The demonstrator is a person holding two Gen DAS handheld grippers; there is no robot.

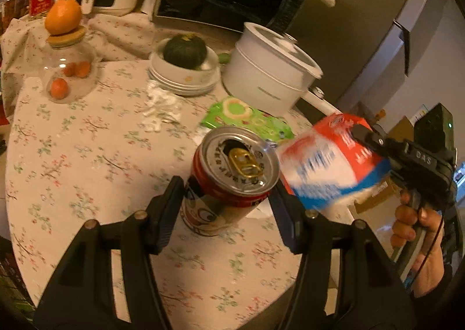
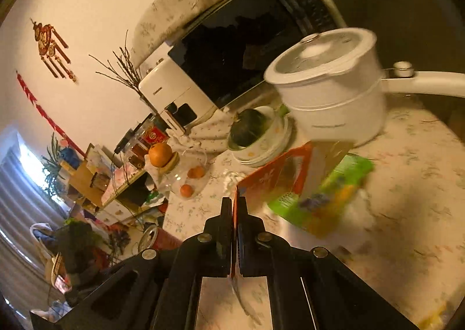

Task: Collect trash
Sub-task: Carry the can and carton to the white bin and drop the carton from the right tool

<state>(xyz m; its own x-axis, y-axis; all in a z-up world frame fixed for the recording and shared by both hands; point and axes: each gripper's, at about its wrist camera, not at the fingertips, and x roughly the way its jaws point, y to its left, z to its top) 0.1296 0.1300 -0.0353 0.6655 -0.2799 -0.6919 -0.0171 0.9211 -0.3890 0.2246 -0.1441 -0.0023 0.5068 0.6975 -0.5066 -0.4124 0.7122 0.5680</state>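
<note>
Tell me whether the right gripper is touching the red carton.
Touching. The right wrist view shows the right gripper pinching the red carton's edge between both fingers, no gap.

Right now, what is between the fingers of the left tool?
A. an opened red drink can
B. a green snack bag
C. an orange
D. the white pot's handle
A: in the left wrist view the left tool brackets the red can, its pull tab lifted.

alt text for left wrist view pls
The left gripper grips an opened red drink can above a floral-clothed round table. Beside it the right gripper holds a blurred red, white and blue carton.
</note>
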